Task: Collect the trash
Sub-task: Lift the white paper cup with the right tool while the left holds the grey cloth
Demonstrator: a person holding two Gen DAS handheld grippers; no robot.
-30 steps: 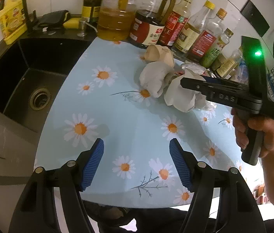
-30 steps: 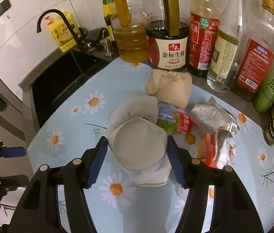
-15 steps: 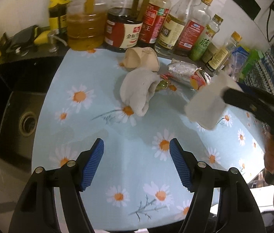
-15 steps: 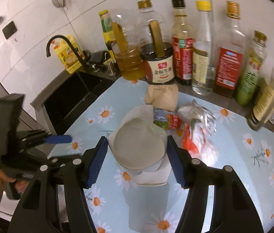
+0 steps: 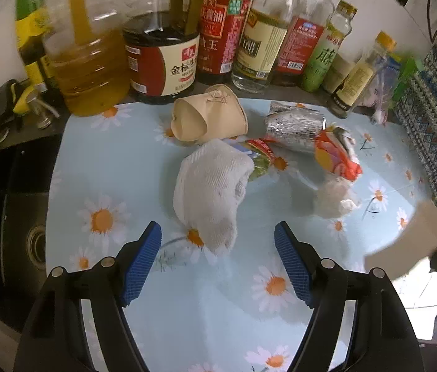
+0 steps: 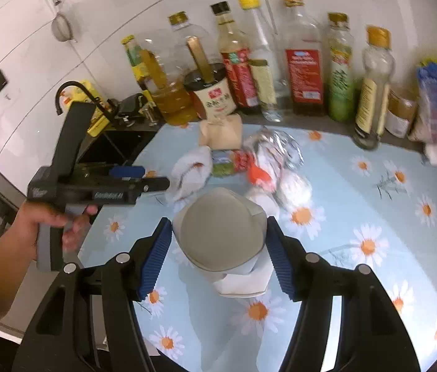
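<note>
My left gripper [image 5: 218, 257] hangs over the daisy-print table [image 5: 119, 167]. Its jaws are opening, and the lower end of a crumpled white cloth [image 5: 212, 192] shows between the fingertips, untouched. Behind the cloth lie a brown paper cup [image 5: 209, 117] on its side, a foil wrapper [image 5: 296, 127], an orange snack packet [image 5: 336, 155] and a tissue wad [image 5: 333, 198]. My right gripper [image 6: 218, 248] is shut on a squashed white paper cup [image 6: 218, 229], held above the table. That cup [image 5: 404, 235] shows blurred at the right of the left wrist view. The left gripper [image 6: 144, 177] points at the cloth [image 6: 190, 173].
Tall oil and sauce bottles [image 5: 162, 52] line the back edge right behind the trash. A black sink [image 5: 16, 217] drops off to the left of the table, with a black faucet [image 6: 66, 90]. A patterned cloth [image 5: 435, 117] hangs at the right. A hand [image 6: 47, 220] grips the left tool.
The left gripper has come in close to the trash pile and its jaws stand a little wider. The right gripper has lifted the white cup off the pile and drawn back to the right.
</note>
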